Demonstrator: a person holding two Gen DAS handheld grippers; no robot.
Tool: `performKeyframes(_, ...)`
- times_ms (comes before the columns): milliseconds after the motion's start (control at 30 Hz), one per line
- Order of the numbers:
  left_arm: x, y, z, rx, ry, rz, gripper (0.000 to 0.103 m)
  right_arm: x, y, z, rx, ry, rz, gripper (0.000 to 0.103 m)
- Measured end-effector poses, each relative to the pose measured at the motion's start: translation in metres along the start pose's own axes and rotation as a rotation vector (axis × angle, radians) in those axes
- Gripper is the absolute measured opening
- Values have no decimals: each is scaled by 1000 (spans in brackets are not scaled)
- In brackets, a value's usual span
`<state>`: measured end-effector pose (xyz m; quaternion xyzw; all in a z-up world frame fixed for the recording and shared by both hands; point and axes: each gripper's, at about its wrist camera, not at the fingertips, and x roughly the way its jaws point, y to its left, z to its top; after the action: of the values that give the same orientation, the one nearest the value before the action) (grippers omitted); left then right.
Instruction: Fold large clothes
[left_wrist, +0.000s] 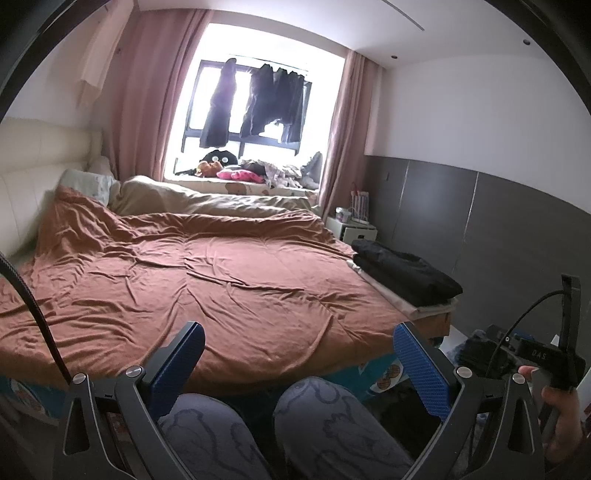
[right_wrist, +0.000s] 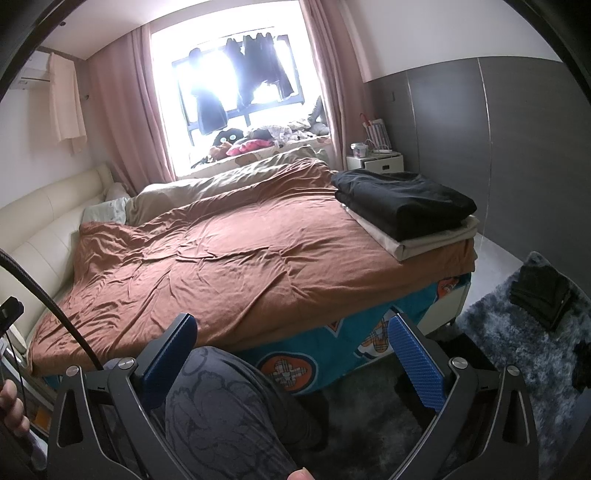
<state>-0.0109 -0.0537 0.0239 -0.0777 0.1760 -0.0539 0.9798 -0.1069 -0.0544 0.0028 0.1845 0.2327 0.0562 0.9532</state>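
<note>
A folded black garment (left_wrist: 406, 267) lies on a folded beige cloth (left_wrist: 424, 308) at the right edge of the bed; both also show in the right wrist view, the black garment (right_wrist: 402, 195) on the beige cloth (right_wrist: 436, 240). A brown wrinkled duvet (left_wrist: 207, 273) (right_wrist: 229, 258) covers the bed. My left gripper (left_wrist: 299, 350) is open and empty, held above the person's knees before the bed's near edge. My right gripper (right_wrist: 291, 343) is open and empty, over one knee at the bed's corner. The right gripper's body (left_wrist: 546, 354) shows at the lower right of the left wrist view.
A dark folded item (right_wrist: 541, 297) lies on a grey shaggy rug (right_wrist: 517, 350) right of the bed. A white nightstand (right_wrist: 376, 162) stands by the grey wall. Clothes hang in the window (left_wrist: 255, 103); toys and laundry lie on the sill (left_wrist: 258, 173). A cream headboard (right_wrist: 44, 225) is left.
</note>
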Motion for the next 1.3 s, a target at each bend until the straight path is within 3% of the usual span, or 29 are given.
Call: performKeyframes(1300, 4, 1, -7, -3, 16, 2, 103, -1, 7, 0, 15, 19, -1, 103)
